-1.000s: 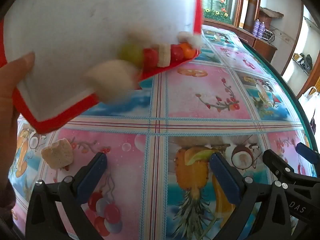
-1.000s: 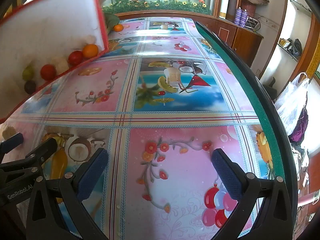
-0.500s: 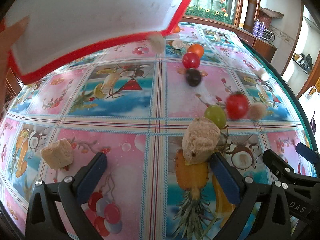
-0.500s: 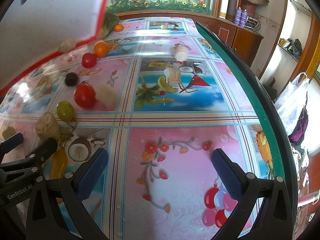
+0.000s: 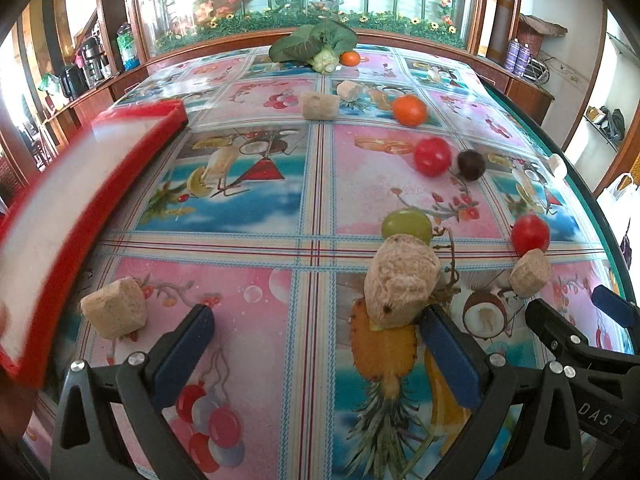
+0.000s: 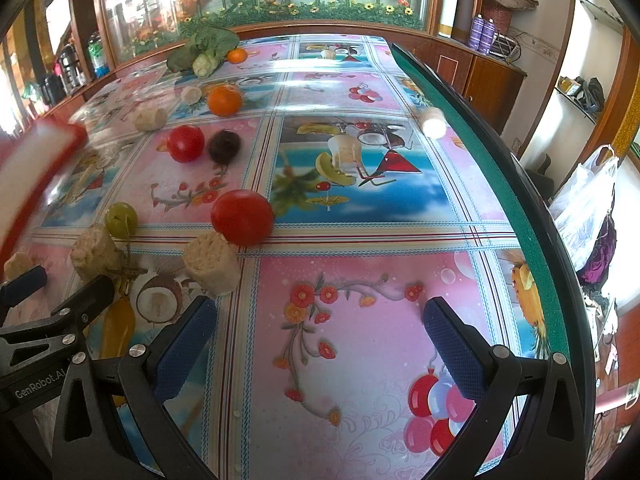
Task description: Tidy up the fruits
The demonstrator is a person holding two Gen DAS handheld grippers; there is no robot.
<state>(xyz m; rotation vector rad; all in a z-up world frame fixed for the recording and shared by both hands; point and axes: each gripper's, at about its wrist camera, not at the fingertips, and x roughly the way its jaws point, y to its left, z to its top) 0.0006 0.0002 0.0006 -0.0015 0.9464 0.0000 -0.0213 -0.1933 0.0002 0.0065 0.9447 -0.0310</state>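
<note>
Fruits [image 6: 242, 217] loose across table [image 6: 340, 360], red-rimmed tray [image 5: 60, 216] blurred, cut off; both grippers' jaws spread, empty.

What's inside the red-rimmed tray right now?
Nothing visible on the white inner surface of the red-rimmed tray; it is motion-blurred and its near end is cut off by the frame. The fruit, such as the green grape, lies on the table.

Surface [image 5: 256, 320] with a fruit-print cover. Scattered on it: tomatoes [image 5: 432, 157], orange [image 5: 409, 110], green grape [image 5: 406, 224], dark plum [image 5: 471, 165], beige chunks [image 5: 114, 313]. Leafy greens [image 5: 316, 42] at far edge.
</note>
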